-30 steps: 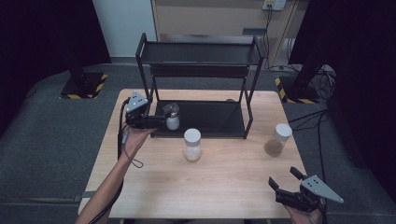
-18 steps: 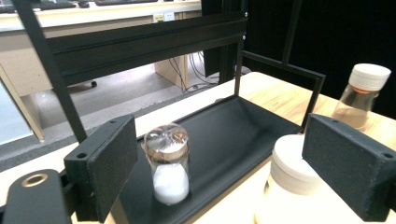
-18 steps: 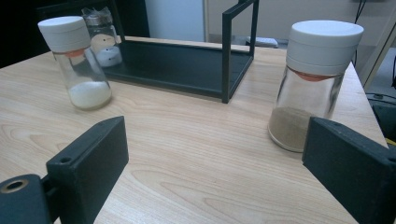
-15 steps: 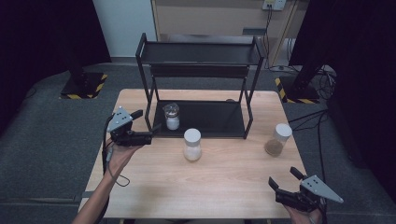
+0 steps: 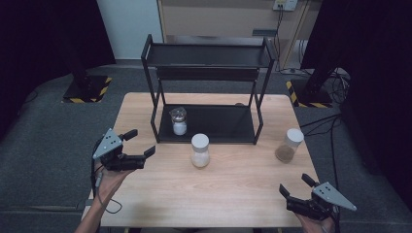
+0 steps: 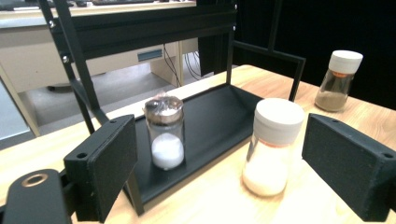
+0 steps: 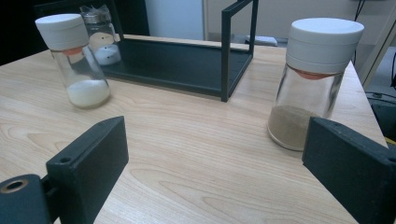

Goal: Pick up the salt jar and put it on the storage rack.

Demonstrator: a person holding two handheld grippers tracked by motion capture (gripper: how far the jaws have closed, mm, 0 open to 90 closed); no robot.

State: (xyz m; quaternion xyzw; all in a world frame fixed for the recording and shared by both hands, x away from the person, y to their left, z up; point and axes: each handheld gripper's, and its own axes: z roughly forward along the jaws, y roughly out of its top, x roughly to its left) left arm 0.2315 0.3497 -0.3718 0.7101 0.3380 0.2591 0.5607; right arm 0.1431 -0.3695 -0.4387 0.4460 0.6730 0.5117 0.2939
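Tabletop [image 5: 160, 194] of pale wood, carrying black two-tier rack [image 5: 208, 90]. Clear-capped jar [image 5: 179, 121] with white powder upright on the rack's lower tray, at its left end. White-lidded jar of white powder [image 5: 199, 150] just in front of the tray; white-lidded jar of brown powder [image 5: 289, 145] well apart at right. Left claw [image 5: 140, 144] spread wide, empty, over the left edge. Right claw [image 5: 295, 186] likewise spread, empty, near the front right corner. Orange collar under each white lid discernible in gripper views, not from above.

Dim bkgd, even light, maybe soft focus
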